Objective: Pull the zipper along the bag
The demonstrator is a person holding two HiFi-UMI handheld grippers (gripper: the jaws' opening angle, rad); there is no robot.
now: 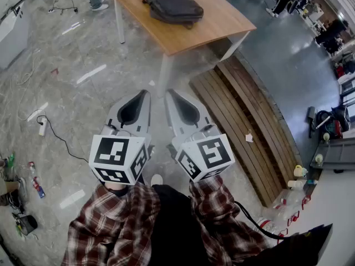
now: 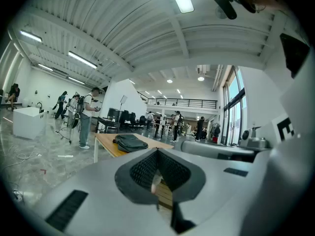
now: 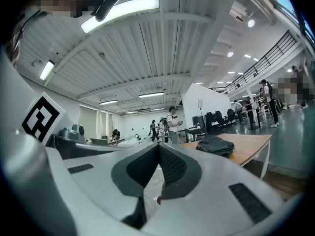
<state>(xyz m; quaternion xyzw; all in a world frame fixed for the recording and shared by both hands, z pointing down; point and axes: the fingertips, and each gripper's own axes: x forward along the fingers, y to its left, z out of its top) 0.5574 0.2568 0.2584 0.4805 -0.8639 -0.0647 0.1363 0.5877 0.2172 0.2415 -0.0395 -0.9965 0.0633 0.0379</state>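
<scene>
Nearest to me are the red plaid sleeves of the person carrying the rig, with the two marker cubes just above them. I have both tools held side by side over the grey marbled floor, on the near side of the light wooden bench and well apart from it.

My left tongs are closed tip to tip with nothing between them; their own view shows the ribbed pads meeting at a point, with only floor showing through the gap below. My right tongs are closed the same way and also empty.

The dark grey soft fabric bag lies flat on the bench top, towards its far side, and neither tool touches it. From the left tongs' view the bag sits left of the tips; from the right tongs' view it sits right of them. A brown slatted wooden platform lies on the floor to the right of the bench's near corner.
</scene>
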